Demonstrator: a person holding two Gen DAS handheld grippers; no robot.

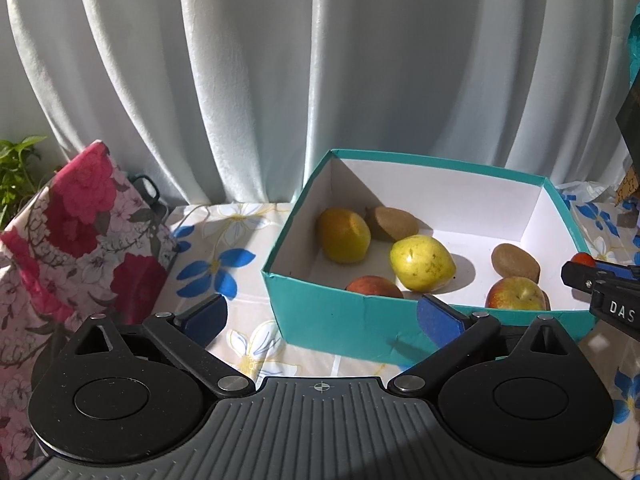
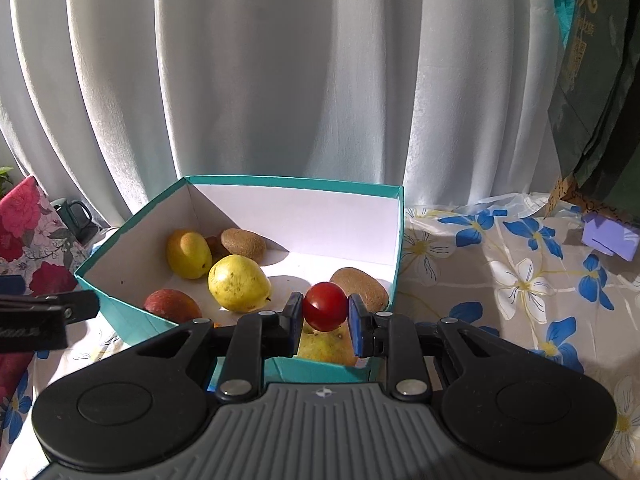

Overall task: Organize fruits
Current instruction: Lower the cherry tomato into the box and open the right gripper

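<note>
1. Fruit is going into the teal box (image 2: pixel 132 322), and this is the step where one more piece gets dropped in.
2. The right gripper (image 2: pixel 325 318) has its fingers closed partway around a small red tomato (image 2: pixel 325 306). The blue pads touch it on both sides.
3. The tomato hangs in the air just over the near wall of the box, above an apple (image 2: pixel 326 346) that lies in the near corner.
4. The left gripper (image 1: pixel 322 316) has its fingers spread wide and holds nothing. It hovers over the counter (image 1: pixel 256 344) just in front of the box.
5. Inside the box there are already a yellow pear (image 1: pixel 422 264), an orange-yellow fruit (image 1: pixel 344 240), two brown kiwis, one by the back wall (image 1: pixel 392 223) and one more to the right (image 1: pixel 515 262), and a red apple (image 1: pixel 374 287) by the near wall.
6. The white floor of the box is bare in the back right part.
7. I think the next move is to carry the tomato a little farther in, over a bare spot, then lower it and let the fingers open slowly.
8. The tomato is round and soft, so it could roll or get squashed if the squeeze is too hard.
9. A flowered cloth covers the counter, and a white curtain (image 2: pixel 280 80) hangs behind.
</note>
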